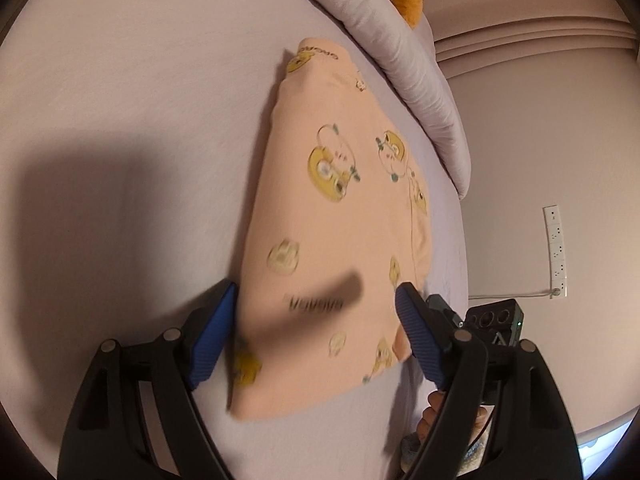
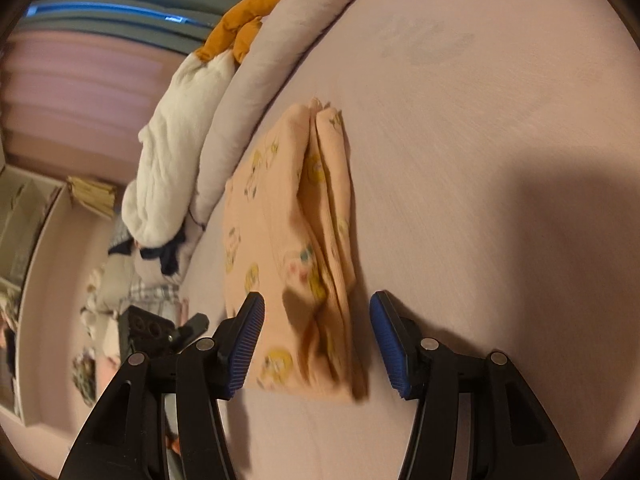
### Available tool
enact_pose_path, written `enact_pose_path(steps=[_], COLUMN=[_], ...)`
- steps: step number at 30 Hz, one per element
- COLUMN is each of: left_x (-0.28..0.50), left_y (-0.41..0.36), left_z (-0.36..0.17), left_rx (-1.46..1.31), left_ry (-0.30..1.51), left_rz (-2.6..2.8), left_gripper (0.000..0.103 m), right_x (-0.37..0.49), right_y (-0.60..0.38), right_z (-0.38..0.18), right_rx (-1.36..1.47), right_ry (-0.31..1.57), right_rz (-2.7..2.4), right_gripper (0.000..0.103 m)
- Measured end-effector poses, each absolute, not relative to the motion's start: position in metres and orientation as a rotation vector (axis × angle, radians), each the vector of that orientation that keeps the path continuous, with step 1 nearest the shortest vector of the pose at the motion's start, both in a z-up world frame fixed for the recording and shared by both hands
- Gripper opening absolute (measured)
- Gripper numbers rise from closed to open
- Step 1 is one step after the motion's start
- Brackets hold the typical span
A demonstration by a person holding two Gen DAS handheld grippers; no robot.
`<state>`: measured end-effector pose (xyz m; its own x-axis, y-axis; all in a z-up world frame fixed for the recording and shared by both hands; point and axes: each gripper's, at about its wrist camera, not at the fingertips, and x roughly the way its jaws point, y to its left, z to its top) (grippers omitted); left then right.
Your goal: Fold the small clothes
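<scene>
Hovering over the bed (image 1: 120, 100), I kept my left claw (image 1: 316, 312) spread wide and my right claw (image 2: 316, 320) likewise, neither gripping anything. Folded, the peach garment (image 1: 332, 216) lay flat on the sheet beside the pillow (image 1: 408, 60), under both claws.

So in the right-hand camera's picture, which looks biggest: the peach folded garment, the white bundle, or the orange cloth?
1. peach folded garment, though it lies nearest the camera
2. white bundle
3. orange cloth, partly hidden behind the grey roll
</scene>
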<state>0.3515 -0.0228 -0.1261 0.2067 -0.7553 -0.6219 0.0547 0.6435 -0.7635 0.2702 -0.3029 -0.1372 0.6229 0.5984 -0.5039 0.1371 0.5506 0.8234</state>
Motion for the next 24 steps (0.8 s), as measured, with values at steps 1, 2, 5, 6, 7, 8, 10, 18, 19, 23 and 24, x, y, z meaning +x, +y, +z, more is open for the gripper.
enact_pose_path(steps=[1,2,5,6,7,8,10,18,19,23,24], left_x=[0.356,0.359,0.366,0.368,0.372,0.374,0.380,0.379,0.379,0.379,0.379], left_y=[-0.026,-0.029,-0.033,-0.032,-0.033,-0.033,-0.035,-0.049,-0.050,-0.048,-0.047], left_z=[-0.126,-0.125,-0.125,-0.126,-0.126,-0.127,-0.127,-0.123,-0.123,-0.124,-0.124], left_rx=[-0.685,-0.678,-0.656,-0.652,-0.648,-0.646,-0.642,-0.467,-0.450,-0.426,-0.426], left_ry=[1.242,1.233,1.208,1.203,1.200,1.198,1.197,1.175,1.172,1.166,1.165], left_rz=[-0.629,-0.623,-0.609,-0.606,-0.605,-0.603,-0.591,-0.562,-0.560,-0.553,-0.552], left_gripper=[0.080,0.080,0.080,0.080,0.079,0.079,0.078,0.074,0.073,0.065,0.064], right_x=[0.274,0.280,0.294,0.298,0.301,0.305,0.313,0.331,0.334,0.334,0.335], right_y=[-0.303,-0.302,-0.301,-0.301,-0.301,-0.300,-0.296,-0.275,-0.273,-0.268,-0.266], right_z=[-0.138,-0.138,-0.140,-0.140,-0.140,-0.140,-0.139,-0.131,-0.131,-0.131,-0.131], right_rx=[0.983,0.992,1.005,1.004,1.001,0.993,0.968,0.820,0.810,0.770,0.763], right_ry=[0.881,0.879,0.879,0.880,0.880,0.881,0.892,0.935,0.935,0.918,0.915], right_rz=[0.321,0.327,0.341,0.344,0.346,0.354,0.366,0.338,0.334,0.316,0.313], right_gripper=[0.055,0.055,0.055,0.055,0.055,0.055,0.055,0.055,0.055,0.055,0.055])
